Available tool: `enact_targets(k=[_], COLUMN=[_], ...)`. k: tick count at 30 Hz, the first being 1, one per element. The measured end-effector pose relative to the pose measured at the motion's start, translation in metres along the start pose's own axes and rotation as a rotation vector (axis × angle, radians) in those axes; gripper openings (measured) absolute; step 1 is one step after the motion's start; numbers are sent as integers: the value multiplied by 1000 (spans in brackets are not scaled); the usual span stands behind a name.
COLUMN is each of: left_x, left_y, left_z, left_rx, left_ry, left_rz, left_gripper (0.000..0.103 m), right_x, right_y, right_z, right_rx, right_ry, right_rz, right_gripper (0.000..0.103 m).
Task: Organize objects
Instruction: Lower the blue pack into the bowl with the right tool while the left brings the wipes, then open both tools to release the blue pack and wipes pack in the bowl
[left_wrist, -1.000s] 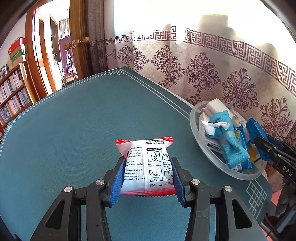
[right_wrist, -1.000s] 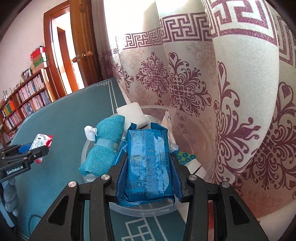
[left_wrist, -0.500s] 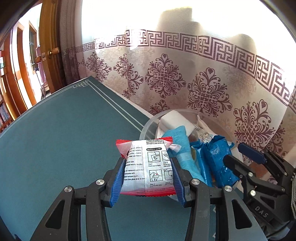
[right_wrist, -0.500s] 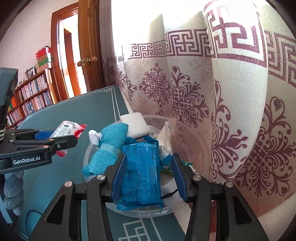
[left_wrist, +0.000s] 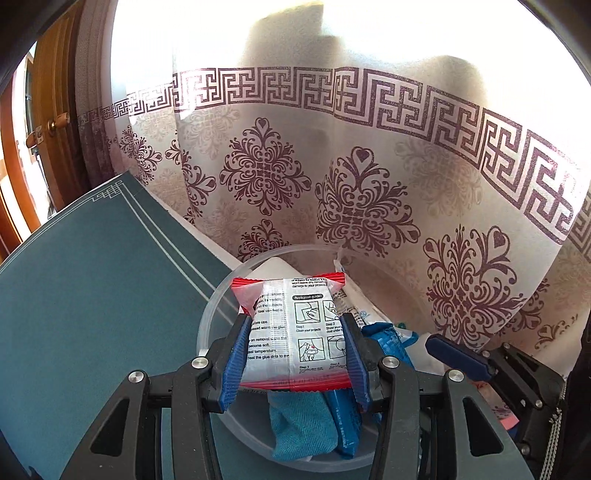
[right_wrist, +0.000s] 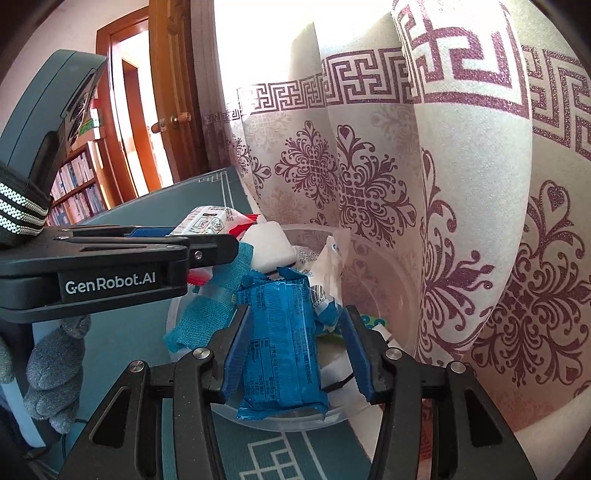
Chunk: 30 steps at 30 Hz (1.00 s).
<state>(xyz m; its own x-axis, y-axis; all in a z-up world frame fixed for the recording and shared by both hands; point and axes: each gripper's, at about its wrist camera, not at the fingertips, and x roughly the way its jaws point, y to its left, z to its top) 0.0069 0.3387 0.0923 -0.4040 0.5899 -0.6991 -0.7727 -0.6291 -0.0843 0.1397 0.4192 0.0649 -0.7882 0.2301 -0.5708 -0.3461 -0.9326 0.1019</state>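
My left gripper (left_wrist: 295, 325) is shut on a white packet with red ends (left_wrist: 295, 332) and holds it just above the clear plastic bowl (left_wrist: 207, 325). Under it in the bowl lie a rolled teal cloth (left_wrist: 299, 424) and a blue packet (left_wrist: 347, 424). In the right wrist view the blue packet (right_wrist: 284, 350) lies over the bowl's near rim (right_wrist: 332, 417), between the fingers of my right gripper (right_wrist: 295, 328). Those jaws stand a little apart, with a gap at the right pad. The left gripper (right_wrist: 203, 236) reaches in from the left with its packet (right_wrist: 207, 221).
The bowl stands at the edge of the teal table (left_wrist: 92, 314), close against a patterned curtain (left_wrist: 369, 184). It also holds a white block (right_wrist: 273, 247) and white wrappers. A gloved hand (right_wrist: 55, 369) is at the left. A wooden door (right_wrist: 173, 110) and bookshelves (right_wrist: 74, 184) are behind.
My left gripper has carried the white packet to the right, from over the bare table to over the bowl. The right jaws have parted from the blue packet, which now rests in the bowl.
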Motion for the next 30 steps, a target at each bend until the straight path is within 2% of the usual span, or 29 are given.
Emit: enact_targets(k=[4, 5, 6, 8, 14, 18, 21, 23, 26, 30], left_x=[12, 13, 14, 12, 1, -13, -24, -32, -42, -50], left_y=[-1, -1, 0, 2, 15, 22, 26, 29, 31, 31], left_z=[4, 4, 4, 2, -2, -10, -17, -22, -31, -39], left_rx=[-14, -21, -29, -45, -83, -88, -83, -79, -72, -77], left_ry=[18, 21, 21, 3, -17, -63, -88, -100, -109, -112], left_rz=[-33, -41, -43, -33, 3, 95, 152, 188, 230, 246], left_gripper=[52, 55, 67, 81, 85, 95, 100, 103, 103, 103], right_x=[3, 4, 4, 4, 4, 2, -1, -3, -8, -14], right_y=[1, 2, 2, 3, 2, 2, 4, 6, 12, 16], right_z=[-1, -1, -1, -1, -2, -2, -2, -3, -6, -12], right_rx=[-1, -3, -3, -2, 16, 28, 21, 16, -5, -22], right_ry=[9, 11, 13, 11, 13, 12, 12, 19, 22, 29], right_rz=[8, 10, 12, 11, 3, 7, 5, 9, 13, 3], right_gripper=[51, 51, 51, 51, 52, 66, 68, 75, 80, 83])
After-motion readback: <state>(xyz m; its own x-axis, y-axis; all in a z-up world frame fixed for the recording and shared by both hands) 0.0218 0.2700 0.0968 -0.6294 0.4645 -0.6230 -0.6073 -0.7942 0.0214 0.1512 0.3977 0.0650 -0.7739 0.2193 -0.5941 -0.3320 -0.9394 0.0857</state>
